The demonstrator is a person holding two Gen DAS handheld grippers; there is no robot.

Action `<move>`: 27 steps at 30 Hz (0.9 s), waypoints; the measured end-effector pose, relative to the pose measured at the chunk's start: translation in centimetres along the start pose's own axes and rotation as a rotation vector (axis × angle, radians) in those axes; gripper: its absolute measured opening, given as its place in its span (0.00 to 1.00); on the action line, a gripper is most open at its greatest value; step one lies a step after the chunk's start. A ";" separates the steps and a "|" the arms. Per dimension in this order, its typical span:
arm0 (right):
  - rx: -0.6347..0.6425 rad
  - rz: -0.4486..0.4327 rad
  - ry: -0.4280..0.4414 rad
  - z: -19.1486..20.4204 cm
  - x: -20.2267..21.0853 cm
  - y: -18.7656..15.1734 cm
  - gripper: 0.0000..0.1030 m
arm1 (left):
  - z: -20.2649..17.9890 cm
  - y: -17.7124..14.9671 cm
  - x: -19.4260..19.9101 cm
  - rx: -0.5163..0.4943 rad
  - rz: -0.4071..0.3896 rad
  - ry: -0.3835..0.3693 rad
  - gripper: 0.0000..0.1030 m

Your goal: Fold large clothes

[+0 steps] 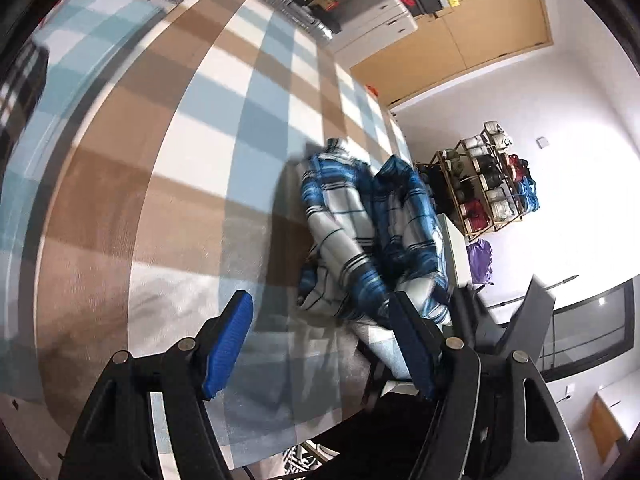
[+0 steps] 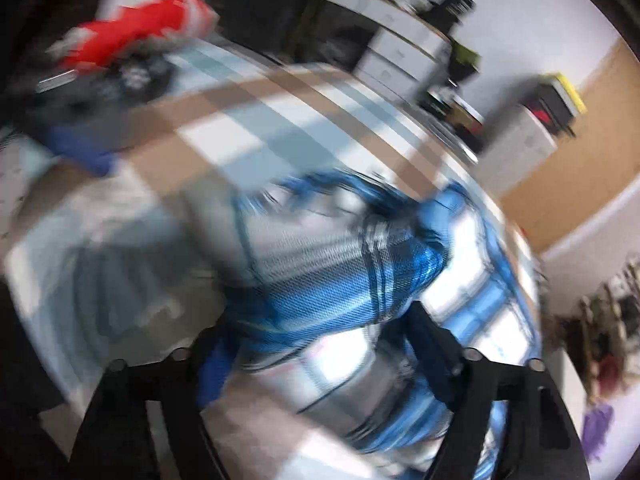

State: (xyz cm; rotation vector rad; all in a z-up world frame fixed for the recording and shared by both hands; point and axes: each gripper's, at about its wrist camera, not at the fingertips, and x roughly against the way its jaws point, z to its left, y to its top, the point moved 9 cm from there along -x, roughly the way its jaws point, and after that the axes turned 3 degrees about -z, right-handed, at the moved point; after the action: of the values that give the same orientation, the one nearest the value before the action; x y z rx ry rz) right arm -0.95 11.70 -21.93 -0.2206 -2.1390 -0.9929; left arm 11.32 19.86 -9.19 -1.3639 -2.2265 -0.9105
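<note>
A blue-and-white plaid garment [image 1: 360,232] lay crumpled in the right-centre of the left wrist view, bunched near the edge of a bed covered by a checked tan, white and pale-blue bedspread [image 1: 168,168]. The left gripper [image 1: 320,348] was seen at the bottom of that frame with its blue pads spread wide and nothing between them; its right pad stood just beside the near hem of the garment, the left pad over bare bedspread.

In the right wrist view, heavily blurred, the right gripper [image 2: 316,344] was pushed into the same garment [image 2: 340,272], with cloth bulging between its two fingers in the lower middle of the frame. Whether the cloth was pinched or merely straddled could not be told from the blur. A red item [image 2: 136,28] was seen in the upper left, too smeared to name.

The step in hand was judged to be the spreading of the bunched garment before any fold. It would be done well if a single layer at a hem or shoulder were taken by each gripper, well apart from one another, and not a thick wad from the middle. The cloth would best be lifted clear and drawn toward the open bedspread at the left of the left wrist view, away from the bed edge, where it could slide off.
</note>
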 end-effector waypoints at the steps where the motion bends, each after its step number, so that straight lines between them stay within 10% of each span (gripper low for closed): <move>1: 0.000 -0.009 0.019 0.7 0.3 -0.3 0.87 | -0.4 -0.3 -0.9 -0.007 0.003 -0.003 0.64; 9: -0.296 -0.121 0.380 -1.0 5.7 -3.5 0.88 | -2.9 1.6 -3.7 -0.165 0.069 0.065 0.64; 18: -0.675 -0.233 0.486 -9.3 7.2 -8.3 0.88 | -8.1 1.3 -13.6 -0.254 0.366 0.087 0.64; 27: -0.816 -0.322 0.579 -12.7 9.1 -8.6 0.89 | -6.5 5.0 -21.1 -0.138 0.394 0.145 0.64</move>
State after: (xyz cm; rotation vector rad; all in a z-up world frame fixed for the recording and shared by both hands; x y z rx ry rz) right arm -3.96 -4.63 -15.35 0.0356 -1.1830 -1.8269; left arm 25.34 3.38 -15.71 -1.6626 -1.7300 -0.9915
